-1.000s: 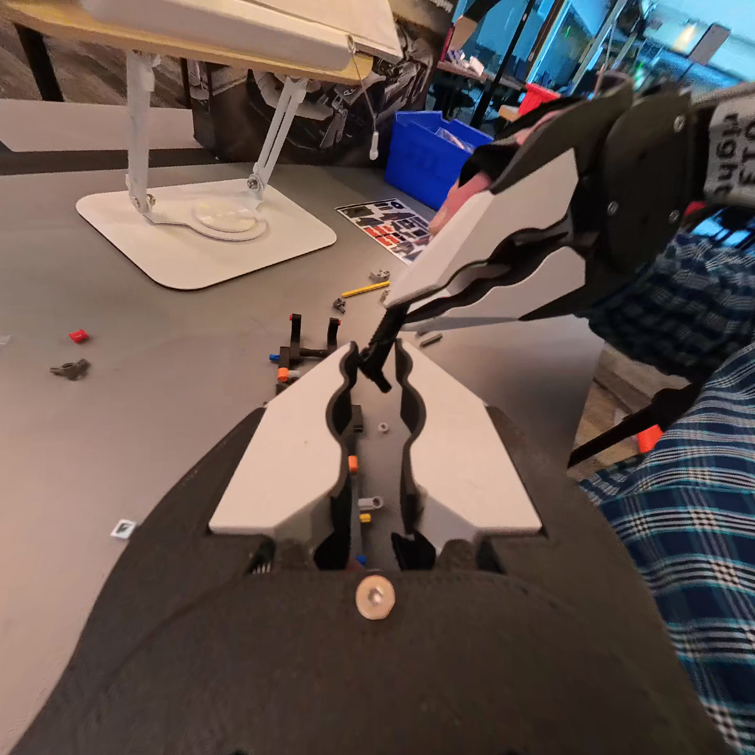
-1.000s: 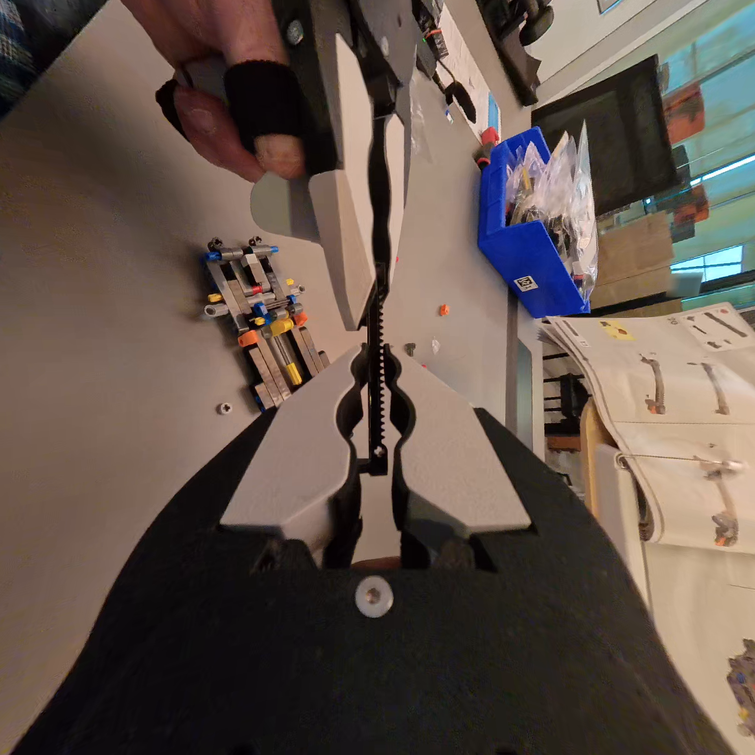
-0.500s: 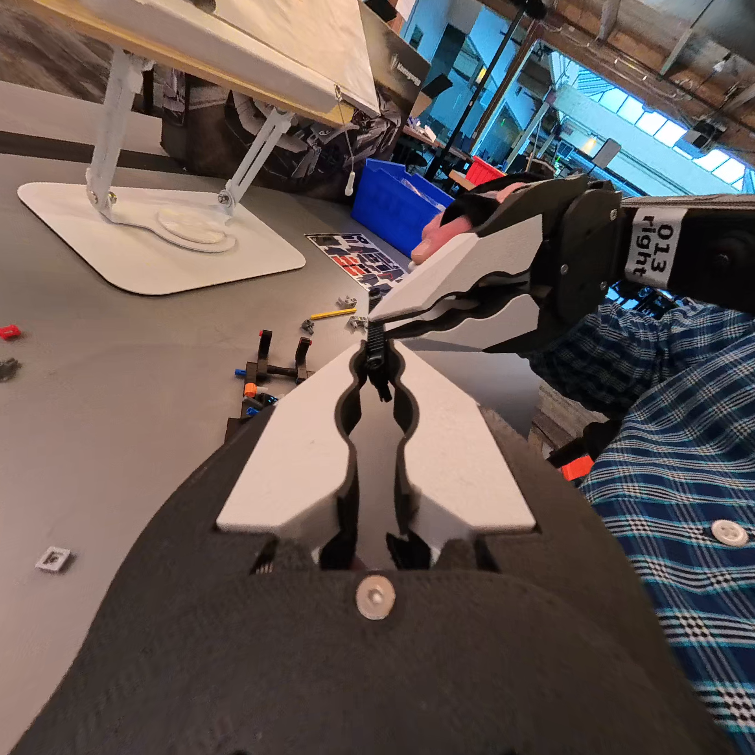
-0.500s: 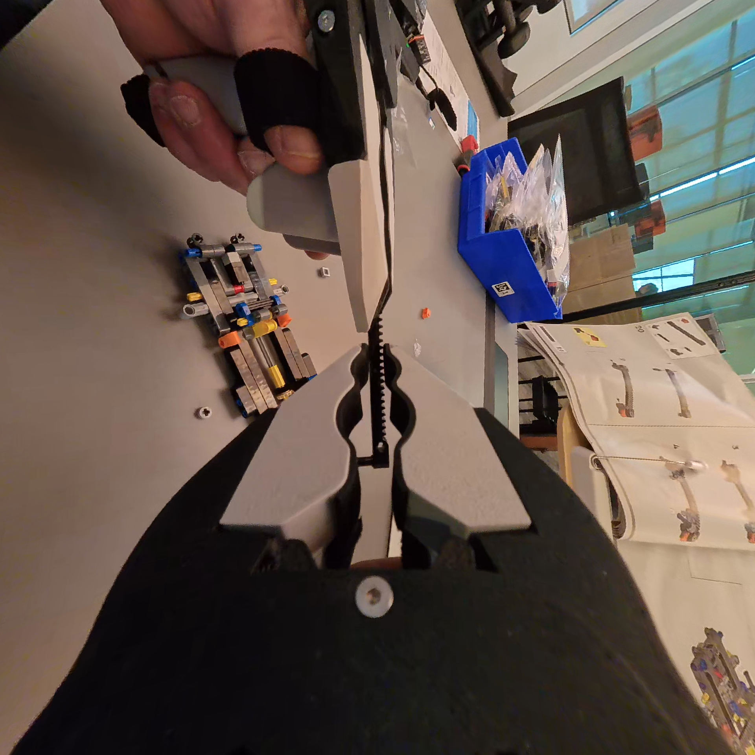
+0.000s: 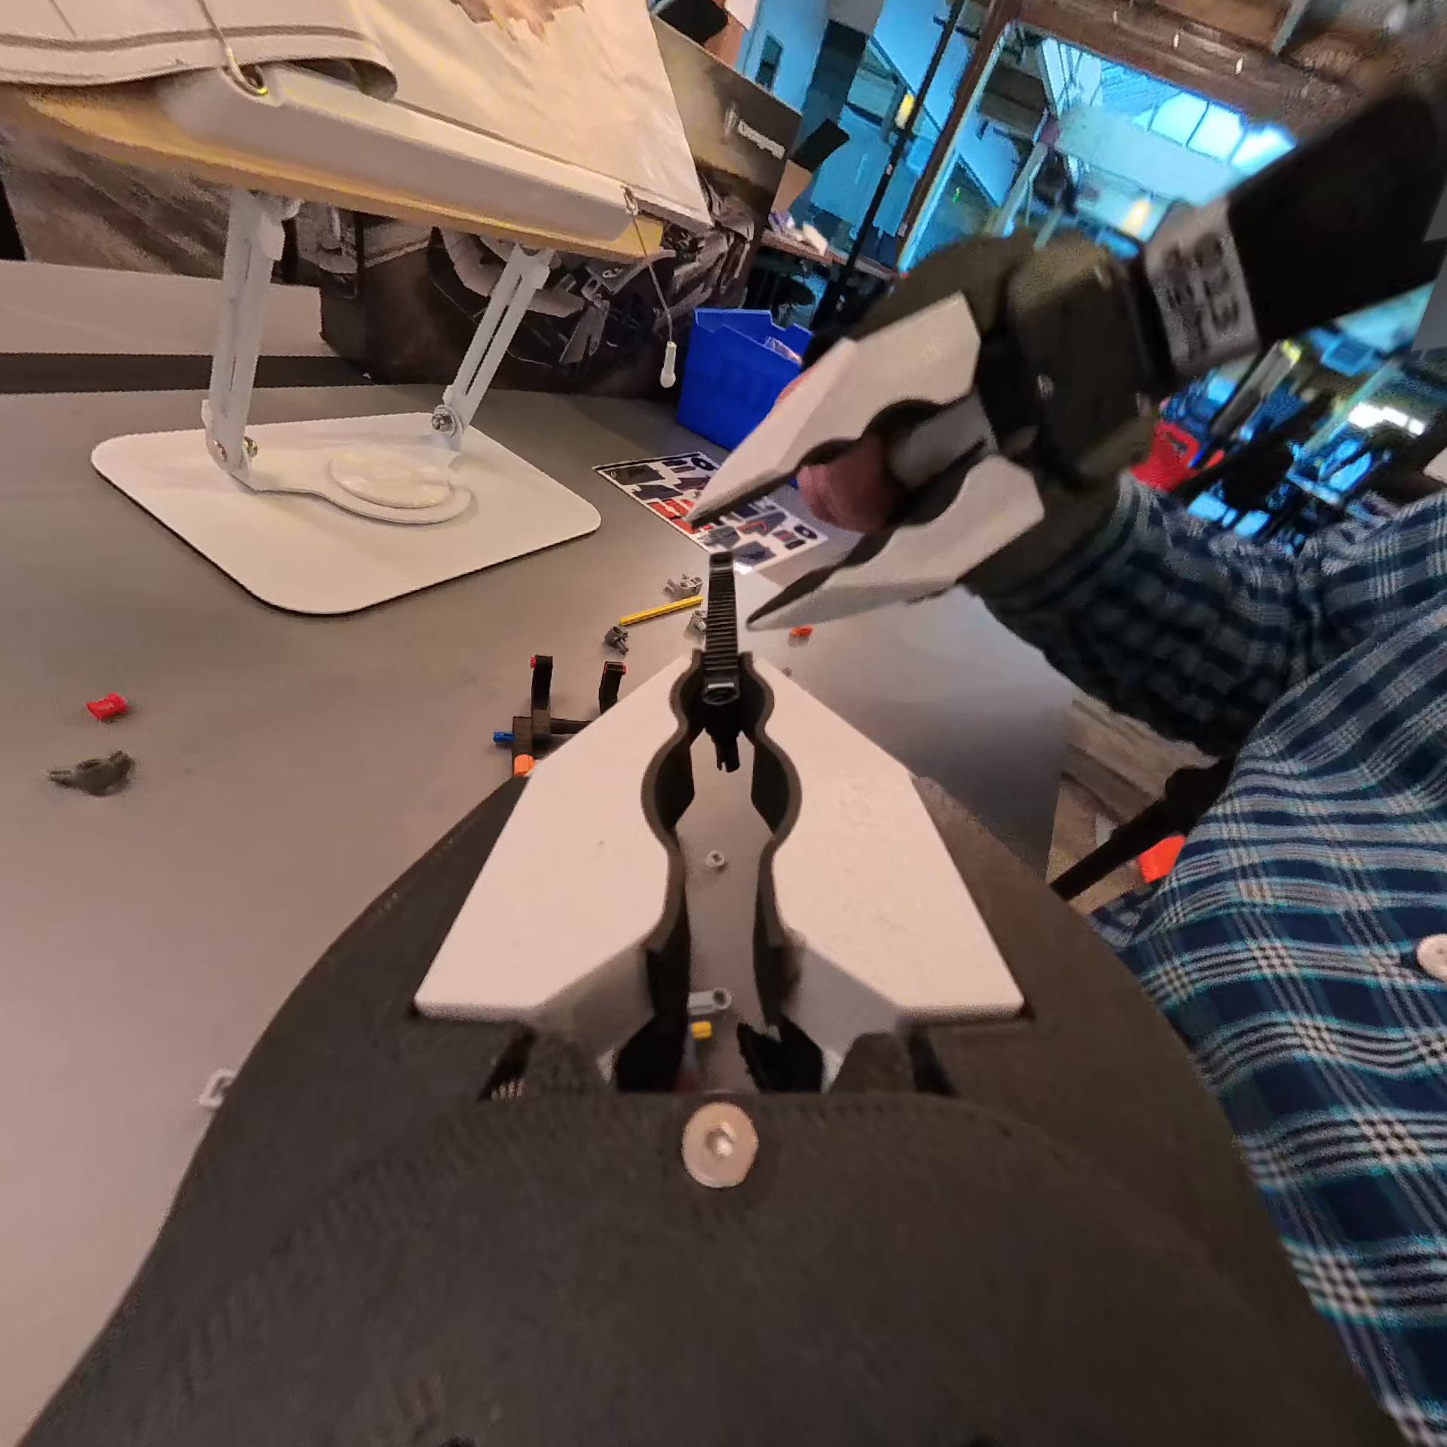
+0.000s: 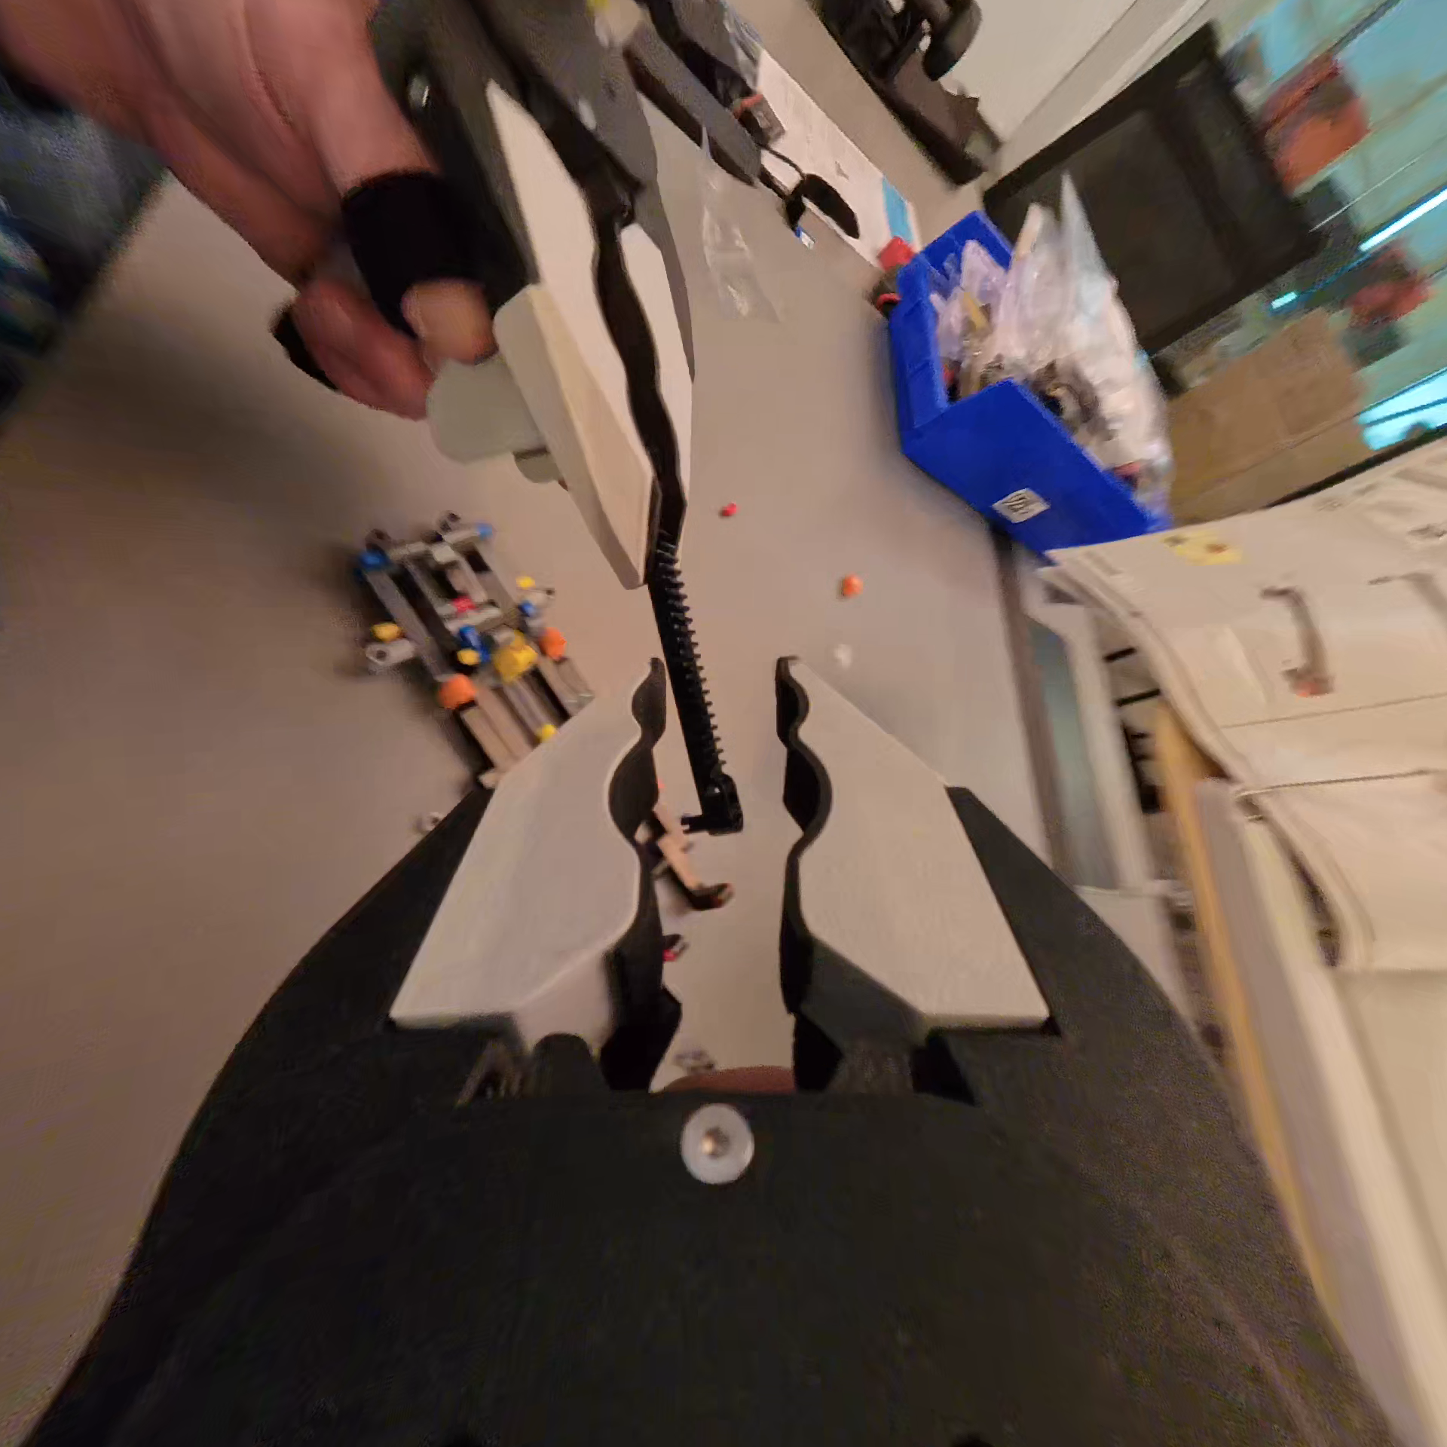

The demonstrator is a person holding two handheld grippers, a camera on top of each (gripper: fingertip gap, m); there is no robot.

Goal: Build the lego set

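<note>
Now the left claw [image 5: 722, 673] pinches the black toothed rack [image 5: 719, 618], which pokes between the spread-open right claw [image 6: 716, 673].

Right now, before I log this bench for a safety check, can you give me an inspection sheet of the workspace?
Surface: grey table, flat, no spills seen.
Job's things: black toothed rack held in the air; part-built assembly lying flat; instruction booklet open on a white stand.
Clutter: red piece, yellow axle, sticker sheet, blue bin stuffed with bags.
Grippers: left tool shut on the rack; right tool open, rack's free end between its fingers, unclamped.
Cables: one dark lead far across the table, blurred.
Surroundings: dark screen; plaid sleeve close by.
</note>
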